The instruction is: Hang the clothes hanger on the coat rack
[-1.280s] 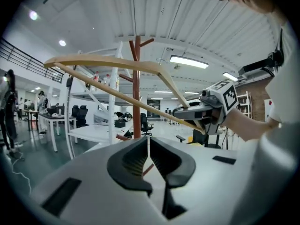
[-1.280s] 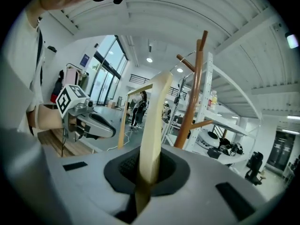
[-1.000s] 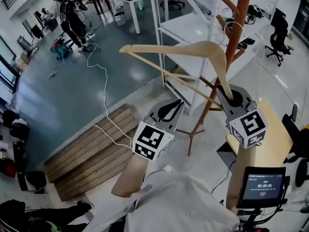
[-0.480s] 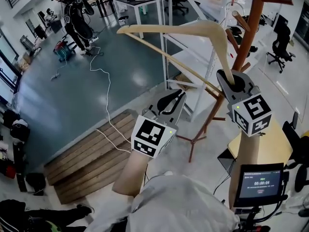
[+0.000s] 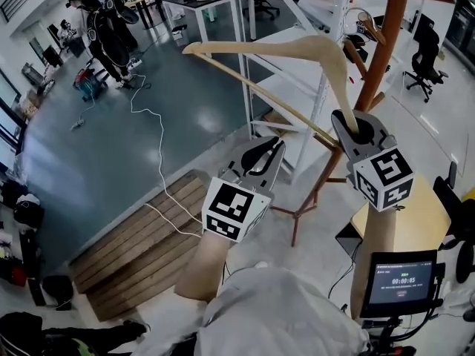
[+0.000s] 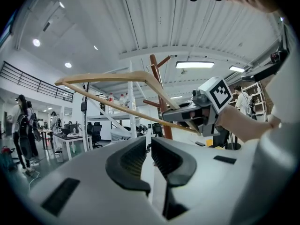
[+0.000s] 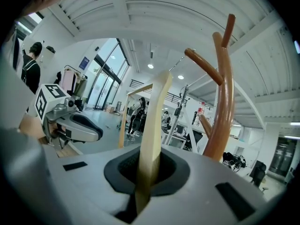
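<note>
A pale wooden hanger [image 5: 297, 49] with a crossbar is held up in the air, and my right gripper [image 5: 355, 128] is shut on the lower end of its right arm. In the right gripper view the hanger [image 7: 154, 121] rises straight out from between the jaws. The brown wooden coat rack [image 5: 387, 43] stands just right of the hanger, its pegs angled upward [image 7: 222, 107]. My left gripper [image 5: 260, 156] hovers lower left of the hanger, shut with nothing in it [image 6: 149, 146]. From it I see the hanger [image 6: 117, 76] and the right gripper [image 6: 197, 111].
A white metal shelving unit [image 5: 256, 65] stands behind the hanger. A wooden pallet [image 5: 141, 243] and a white cable [image 5: 159, 147] lie on the floor to the left. A person [image 5: 107, 21] stands far back left. A small monitor [image 5: 401, 280] and a yellow table [image 5: 419, 217] sit at lower right.
The right gripper has lifted the hanger higher and closer to the coat rack's upper pegs. The left gripper has stayed about where it was.
</note>
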A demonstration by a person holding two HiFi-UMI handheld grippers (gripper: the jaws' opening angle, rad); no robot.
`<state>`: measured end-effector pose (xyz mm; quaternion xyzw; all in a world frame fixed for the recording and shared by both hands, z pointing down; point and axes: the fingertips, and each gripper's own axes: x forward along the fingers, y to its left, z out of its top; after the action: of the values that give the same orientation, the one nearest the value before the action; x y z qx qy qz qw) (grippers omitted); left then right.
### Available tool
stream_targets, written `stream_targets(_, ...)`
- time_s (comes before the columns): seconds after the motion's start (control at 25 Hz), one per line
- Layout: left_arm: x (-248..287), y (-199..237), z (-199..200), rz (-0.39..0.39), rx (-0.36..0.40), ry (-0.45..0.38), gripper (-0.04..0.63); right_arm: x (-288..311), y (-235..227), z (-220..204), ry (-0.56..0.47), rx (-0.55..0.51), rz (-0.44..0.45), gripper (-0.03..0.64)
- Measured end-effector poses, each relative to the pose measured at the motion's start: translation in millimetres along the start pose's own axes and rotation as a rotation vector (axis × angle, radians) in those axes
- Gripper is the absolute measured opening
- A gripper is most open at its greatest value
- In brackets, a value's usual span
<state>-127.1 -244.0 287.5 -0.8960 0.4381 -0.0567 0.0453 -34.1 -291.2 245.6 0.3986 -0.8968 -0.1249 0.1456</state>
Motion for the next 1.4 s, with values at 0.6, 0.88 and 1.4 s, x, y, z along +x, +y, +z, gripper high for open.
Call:
stream_targets(0.6,28.6,-10.2,-23.1,-0.075,-0.031,0.032,0.02,-12.4,-27.6,-41.6,0.083,0.042,-0.099,0.011)
stream_targets(0.88,40.7,-17.1,-33.5,-0.108,-0.037,0.049,0.02,-17.2,-45.0,-64.6,0.129,0.059,-0.164,0.011)
stream_targets(1.4,41.2,-30.3,-36.0,-0.165,-0.053,0.044,0.02,-31.2,-55.0,-65.1,0.133,0.003,-0.243,0.017)
